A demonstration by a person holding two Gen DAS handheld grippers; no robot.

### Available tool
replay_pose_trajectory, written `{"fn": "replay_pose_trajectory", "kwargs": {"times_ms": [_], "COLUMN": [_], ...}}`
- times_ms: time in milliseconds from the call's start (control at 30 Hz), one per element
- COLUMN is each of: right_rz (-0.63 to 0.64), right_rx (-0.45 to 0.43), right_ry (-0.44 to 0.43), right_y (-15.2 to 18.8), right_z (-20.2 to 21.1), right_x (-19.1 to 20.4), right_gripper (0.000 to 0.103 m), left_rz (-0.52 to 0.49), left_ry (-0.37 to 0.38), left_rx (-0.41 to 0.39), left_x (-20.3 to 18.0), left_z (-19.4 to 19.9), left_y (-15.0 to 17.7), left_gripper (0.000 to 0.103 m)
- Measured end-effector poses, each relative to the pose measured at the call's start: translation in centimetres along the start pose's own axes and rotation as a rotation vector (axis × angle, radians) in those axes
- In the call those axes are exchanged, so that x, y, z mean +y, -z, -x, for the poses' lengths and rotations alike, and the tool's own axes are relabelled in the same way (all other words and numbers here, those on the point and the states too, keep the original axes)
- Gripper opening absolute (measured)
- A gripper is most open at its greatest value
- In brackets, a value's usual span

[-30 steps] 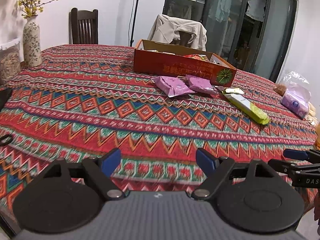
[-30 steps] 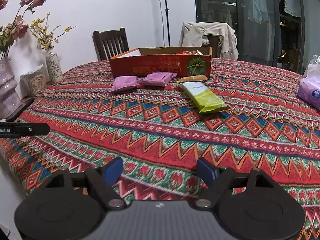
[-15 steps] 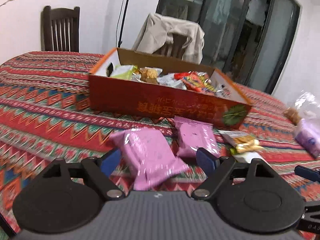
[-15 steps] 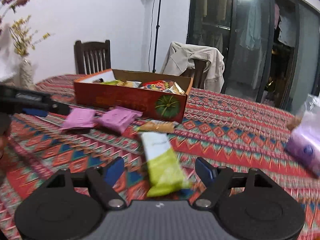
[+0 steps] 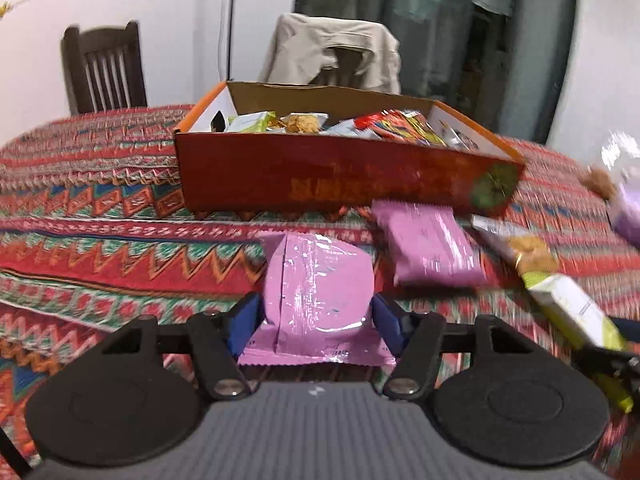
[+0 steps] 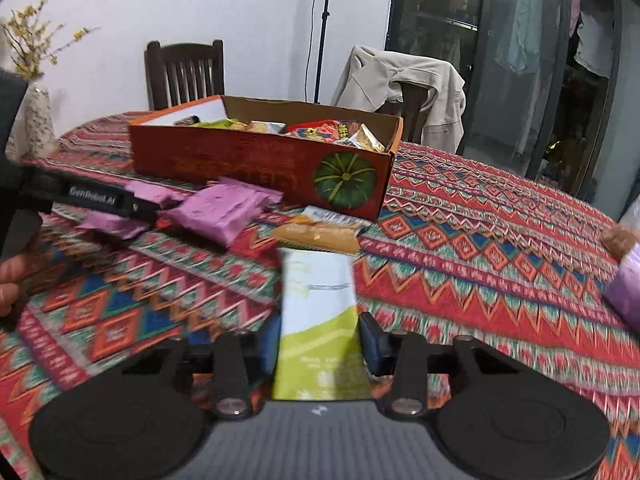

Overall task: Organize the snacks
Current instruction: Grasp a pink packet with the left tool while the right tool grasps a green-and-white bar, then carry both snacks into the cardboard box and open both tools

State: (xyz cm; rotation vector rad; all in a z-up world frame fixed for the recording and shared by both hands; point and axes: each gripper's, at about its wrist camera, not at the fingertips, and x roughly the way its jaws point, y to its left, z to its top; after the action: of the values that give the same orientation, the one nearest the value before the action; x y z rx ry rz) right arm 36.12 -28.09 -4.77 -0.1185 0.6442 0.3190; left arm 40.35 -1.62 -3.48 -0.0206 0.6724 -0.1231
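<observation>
left claw: my left gripper (image 5: 318,318) has just been closing, blue pads now pressed on both sides of the near pink packet (image 5: 318,280), pinching it
left view, pink packet: between my fingers, glossy, puffed up, its bottom seam low by the gripper body, over the patterned tablecloth (image 5: 100,248)
left view, second pink packet: (image 5: 430,248) lies flat on the cloth to the right, just in front of the snack box (image 5: 340,176)
left view, snack box: red cardboard, open top, full of mixed wrappers, pumpkin print at its right end
left view, others: small cracker packet (image 5: 520,248) beside the second pink one; green-and-white packet (image 5: 576,316) at the right edge
right claw: my right gripper (image 6: 318,342) has just been closing, pads clamped on the green-and-white packet (image 6: 318,320), gripping its lower half
right view, green packet: long, pointing away from me toward the box (image 6: 256,164), blurred
right view, cracker packet: (image 6: 320,232) on the cloth just beyond the green packet's far end, close to the box corner
right view, pink packets: one (image 6: 220,210) flat left of the crackers; my left gripper's arm (image 6: 92,200) crosses in front of the other
right view, background: vase with yellow flowers (image 6: 38,120) at left, wooden chair (image 6: 186,70) behind the box
</observation>
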Motion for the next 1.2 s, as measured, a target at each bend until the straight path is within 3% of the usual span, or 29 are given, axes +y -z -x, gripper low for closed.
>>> {"fn": "replay_pose_trajectory", "kwargs": {"times_ms": [233, 400, 600, 700, 900, 1200], "right_rz": [-0.033, -0.02, -0.019, -0.006, -0.003, -0.003], "right_rx": [0.021, 0.019, 0.017, 0.013, -0.01, -0.039], "right_ry": [-0.039, -0.012, -0.046, -0.07, -0.098, -0.1], "right_y": [1.3, 1.1, 2.2, 2.7, 3.3, 3.0], "right_z": [1.4, 1.1, 2.7, 4.3, 6.9, 8.2], "right_x": [1.9, 2.5, 3.8, 5.0, 7.2, 7.8], "right_gripper": [0.042, 0.044, 0.037, 0.037, 0.037, 0.037], "left_rz": [-0.021, -0.051, 0.029, 0.038, 0.066, 0.102], "left_ry": [-0.021, 0.063, 0.178, 0.181, 0.151, 0.171], "left_rx": [0.002, -0.024, 0.001, -0.003, -0.035, -0.047], "left_x": [-1.1, -2.8, -2.7, -2.0, -0.7, 0.1], "left_z": [0.8, 5.6, 12.3, 14.6, 15.9, 16.0], "left_y": [0.4, 3.5, 8.4, 9.5, 9.2, 8.9], "left_gripper": [0.06, 0.06, 0.06, 0.06, 0.06, 0.06]}}
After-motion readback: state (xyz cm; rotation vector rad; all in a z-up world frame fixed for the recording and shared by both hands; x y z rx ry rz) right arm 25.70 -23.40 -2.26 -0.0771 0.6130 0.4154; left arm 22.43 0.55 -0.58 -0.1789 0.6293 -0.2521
